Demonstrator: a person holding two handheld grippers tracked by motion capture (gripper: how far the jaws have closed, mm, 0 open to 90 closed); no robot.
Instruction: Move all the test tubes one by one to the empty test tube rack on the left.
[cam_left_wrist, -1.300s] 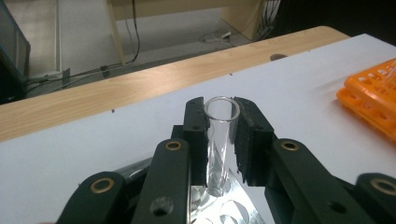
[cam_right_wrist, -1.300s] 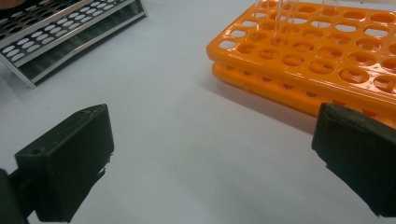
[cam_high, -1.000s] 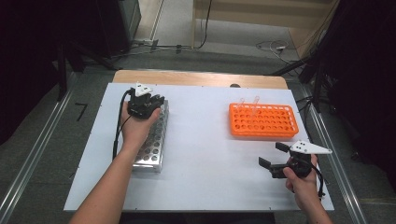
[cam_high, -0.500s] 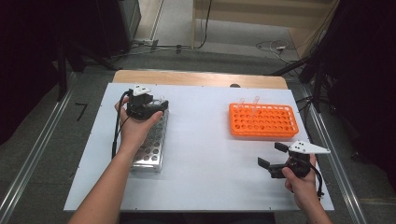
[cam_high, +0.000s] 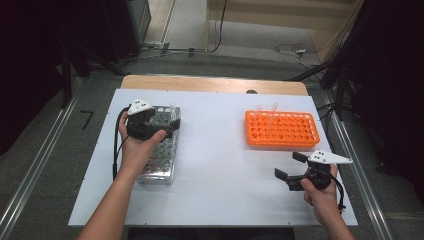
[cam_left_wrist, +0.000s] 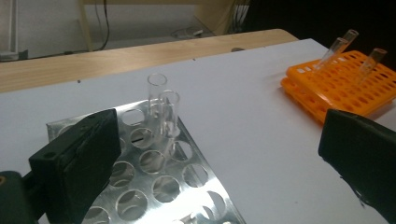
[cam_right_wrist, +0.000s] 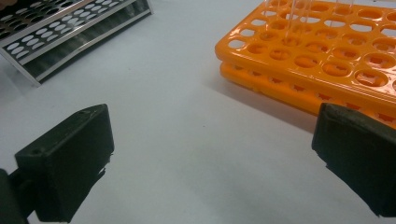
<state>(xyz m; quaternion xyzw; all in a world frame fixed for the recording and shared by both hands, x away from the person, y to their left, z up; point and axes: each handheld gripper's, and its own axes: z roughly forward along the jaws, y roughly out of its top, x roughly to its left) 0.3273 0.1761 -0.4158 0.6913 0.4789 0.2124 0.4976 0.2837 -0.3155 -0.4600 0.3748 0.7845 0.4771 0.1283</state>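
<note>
Metal rack (cam_left_wrist: 154, 182) holds two clear tubes (cam_left_wrist: 163, 109); the left claw (cam_left_wrist: 219, 158) hovers wide open, empty. Right claw (cam_right_wrist: 210, 163) gapes empty too. Next, probably, closing on one tube

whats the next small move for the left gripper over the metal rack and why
Probably ease the left gripper forward and down so its open jaws straddle the nearer clear glass tube standing in the shiny perforated metal rack. The jaws are spread wide and hold nothing, and the two tubes stand just ahead of them. The orange plastic rack already holds two tubes, so a transfer seems likely.
</note>
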